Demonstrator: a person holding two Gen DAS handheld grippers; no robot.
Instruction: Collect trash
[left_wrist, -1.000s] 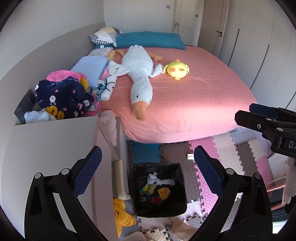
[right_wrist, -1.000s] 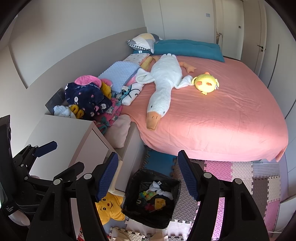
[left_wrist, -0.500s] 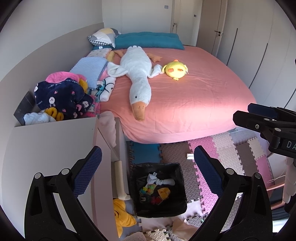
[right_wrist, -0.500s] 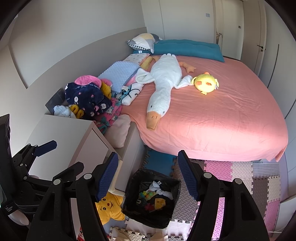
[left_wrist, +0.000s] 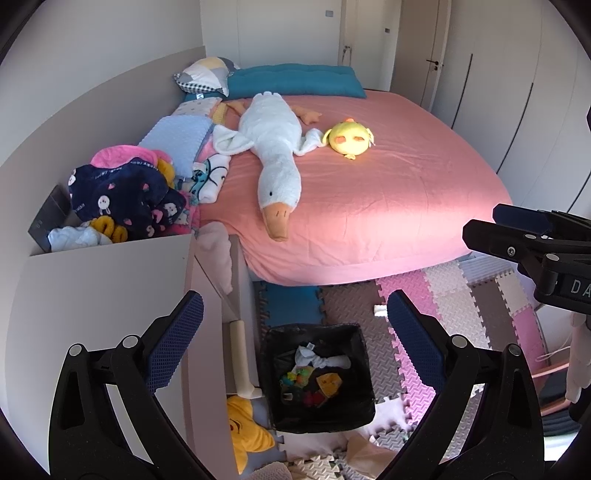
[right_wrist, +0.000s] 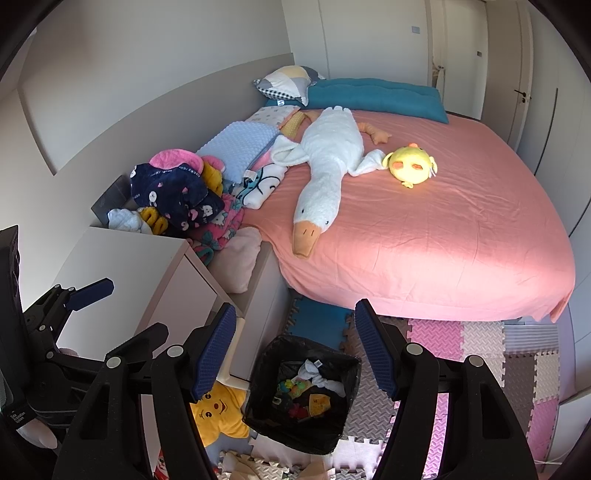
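A black-lined trash bin (left_wrist: 314, 327) stands on the foam mats at the foot of the bed. It holds crumpled white tissue (left_wrist: 321, 359) and colourful wrappers (left_wrist: 325, 384). My left gripper (left_wrist: 293, 306) hangs open above the bin with nothing between its blue pads. In the right wrist view the same bin (right_wrist: 291, 430) sits below my right gripper (right_wrist: 295, 314), which is also open and empty. A small white scrap (left_wrist: 379, 311) lies on the mat just beyond the bin.
A pink bed (left_wrist: 388, 192) carries a white goose plush (left_wrist: 275, 155) and a yellow chick plush (left_wrist: 349, 138). Left of the bin stands a white cabinet (left_wrist: 110, 291), with a pile of clothes (left_wrist: 125, 195) behind it. A yellow star plush (right_wrist: 218, 413) lies on the floor.
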